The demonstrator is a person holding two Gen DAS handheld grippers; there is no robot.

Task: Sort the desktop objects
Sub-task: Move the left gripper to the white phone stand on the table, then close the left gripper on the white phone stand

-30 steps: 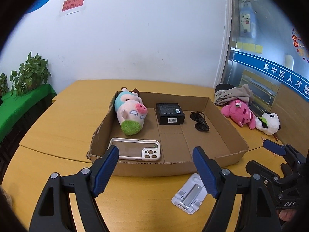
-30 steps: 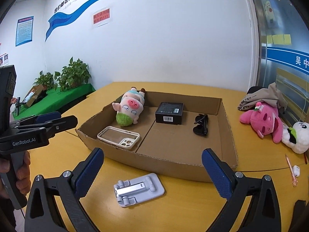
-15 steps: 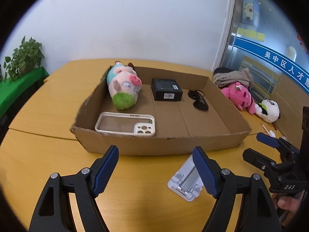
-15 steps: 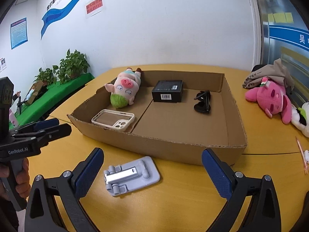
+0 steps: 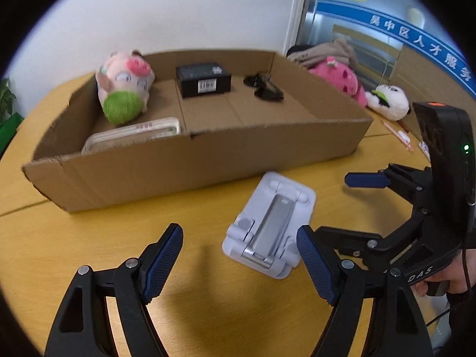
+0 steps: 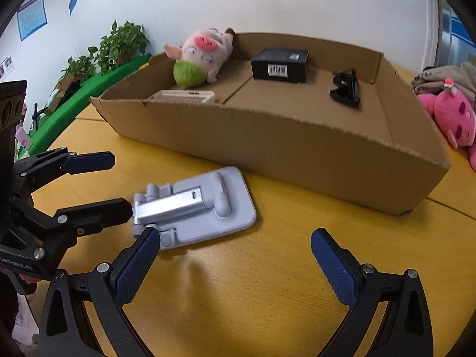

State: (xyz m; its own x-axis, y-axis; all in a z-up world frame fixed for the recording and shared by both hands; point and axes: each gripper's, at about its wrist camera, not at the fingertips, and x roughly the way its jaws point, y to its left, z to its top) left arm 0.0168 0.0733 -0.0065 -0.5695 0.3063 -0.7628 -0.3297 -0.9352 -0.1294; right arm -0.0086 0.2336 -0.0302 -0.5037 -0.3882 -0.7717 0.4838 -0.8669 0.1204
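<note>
Potted green plants [image 6: 119, 44] stand on a green ledge [image 6: 89, 89] along the white wall [image 6: 297, 3], off the table's far left edge. Blue posters [image 6: 31, 16] hang on that wall. A blue banner with white characters [image 5: 416, 41] crosses the glass panel beyond the table's far right corner.

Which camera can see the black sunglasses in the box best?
The right wrist view: the sunglasses look bigger and sharper there, with nothing covering them. The left wrist view shows them too, uncovered, but smaller and blurrier.
</note>
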